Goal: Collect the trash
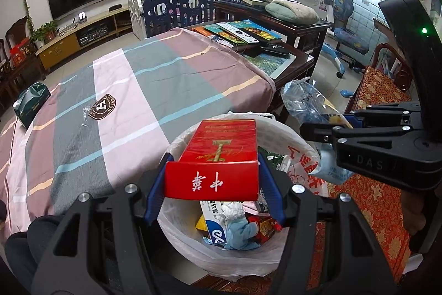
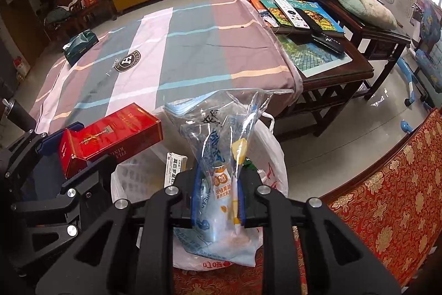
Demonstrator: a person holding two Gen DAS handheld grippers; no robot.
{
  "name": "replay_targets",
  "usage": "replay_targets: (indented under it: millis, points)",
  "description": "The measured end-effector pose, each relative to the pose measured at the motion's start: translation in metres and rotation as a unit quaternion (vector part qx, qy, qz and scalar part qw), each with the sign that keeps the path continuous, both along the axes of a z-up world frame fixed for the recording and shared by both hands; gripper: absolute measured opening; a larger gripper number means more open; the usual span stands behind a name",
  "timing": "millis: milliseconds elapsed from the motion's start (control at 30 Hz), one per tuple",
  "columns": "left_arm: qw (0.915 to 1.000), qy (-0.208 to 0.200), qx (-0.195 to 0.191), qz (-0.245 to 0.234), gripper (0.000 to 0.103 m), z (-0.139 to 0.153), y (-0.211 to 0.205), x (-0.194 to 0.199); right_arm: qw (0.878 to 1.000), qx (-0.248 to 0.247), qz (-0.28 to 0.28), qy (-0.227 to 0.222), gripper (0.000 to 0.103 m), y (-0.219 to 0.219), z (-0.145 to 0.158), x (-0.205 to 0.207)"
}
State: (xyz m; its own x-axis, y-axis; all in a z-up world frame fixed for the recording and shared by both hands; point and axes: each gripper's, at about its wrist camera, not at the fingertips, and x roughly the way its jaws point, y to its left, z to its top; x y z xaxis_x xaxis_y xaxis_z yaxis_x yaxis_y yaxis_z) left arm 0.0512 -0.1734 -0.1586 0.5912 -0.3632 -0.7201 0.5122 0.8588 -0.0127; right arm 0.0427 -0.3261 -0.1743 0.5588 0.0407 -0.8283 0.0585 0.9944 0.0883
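My left gripper (image 1: pixel 212 165) is shut on a red carton box (image 1: pixel 221 145), its blue pads pressing both sides, right above the trash bin with a white plastic liner (image 1: pixel 176 228). The bin holds a blue-and-white box, crumpled paper and wrappers. In the right wrist view the red box (image 2: pixel 116 132) and left gripper (image 2: pixel 80 148) sit at the left over the bin liner (image 2: pixel 270 145). My right gripper (image 2: pixel 218 184) is shut on a crumpled clear plastic bag (image 2: pixel 215 129) above the bin. From the left wrist view the right gripper (image 1: pixel 326 129) carries this bag (image 1: pixel 301 98) at the bin's right rim.
A table under a striped pink-grey cloth (image 1: pixel 124 90) stands behind the bin, with a green tissue pack (image 1: pixel 30 101) at its left edge. A dark wooden table (image 1: pixel 290 65) with books and remotes stands further right. A red patterned cushion (image 1: pixel 381 206) lies to the right.
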Motion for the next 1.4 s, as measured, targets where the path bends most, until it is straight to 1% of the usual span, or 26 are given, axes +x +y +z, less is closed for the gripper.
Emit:
replay_targets:
  millis: [100, 167, 233, 267, 367, 533, 633, 733, 833, 933, 1033, 1167, 1300, 1400]
  points:
    - [1.0, 0.0, 0.0, -0.001, 0.062, -0.001, 0.001, 0.0, 1.0, 0.002, -0.007, 0.002, 0.028, -0.003, 0.001, 0.0]
    - [1.0, 0.0, 0.0, 0.0, 0.062, -0.001, 0.001, 0.0, 1.0, 0.016, -0.013, 0.007, 0.047, -0.006, 0.0, 0.0]
    - [1.0, 0.001, 0.0, 0.001, 0.062, -0.002, 0.001, 0.0, 0.999, 0.035, -0.019, 0.006, 0.054, -0.01, 0.001, -0.001]
    - [1.0, 0.001, 0.0, 0.002, 0.062, -0.002, 0.001, 0.0, 0.999, 0.043, -0.02, 0.007, 0.055, -0.011, 0.001, -0.001]
    - [1.0, 0.003, -0.001, 0.004, 0.062, -0.003, 0.001, 0.001, 0.998, 0.052, -0.026, 0.004, 0.057, -0.014, 0.004, -0.002]
    - [1.0, 0.006, -0.002, 0.002, 0.062, -0.003, 0.0, 0.001, 0.997, 0.059, -0.041, -0.014, 0.059, -0.024, 0.015, -0.005]
    - [0.9998, 0.021, -0.004, 0.001, 0.062, -0.006, -0.007, 0.008, 0.997, 0.052, -0.054, -0.025, 0.061, -0.03, 0.021, -0.005]
    - [0.9993, 0.03, 0.013, -0.018, 0.062, -0.015, -0.028, 0.013, 0.996, 0.053, -0.065, -0.028, 0.061, -0.035, 0.024, -0.006]
    - [0.9982, 0.049, 0.022, -0.027, 0.062, -0.029, -0.036, 0.015, 0.996, 0.053, -0.066, -0.032, 0.061, -0.037, 0.026, -0.008]
    - [0.9979, 0.052, 0.03, -0.025, 0.062, -0.034, -0.034, 0.015, 0.996, 0.047, -0.068, -0.037, 0.061, -0.039, 0.027, -0.01]
    - [0.998, 0.053, 0.027, -0.021, 0.062, -0.034, -0.032, 0.016, 0.995, 0.052, -0.07, -0.038, 0.061, -0.04, 0.027, -0.01]
    - [0.9973, 0.058, 0.034, -0.029, 0.063, -0.037, -0.034, 0.014, 0.995, 0.048, -0.07, -0.042, 0.061, -0.039, 0.03, -0.011]
    - [0.9968, 0.062, 0.04, -0.029, 0.066, -0.039, -0.035, 0.013, 0.995, 0.05, -0.071, -0.044, 0.061, -0.039, 0.031, -0.012]
    - [0.9976, 0.054, 0.038, -0.02, 0.075, -0.036, -0.03, 0.014, 0.995, 0.05, -0.071, -0.044, 0.061, -0.039, 0.032, -0.012]
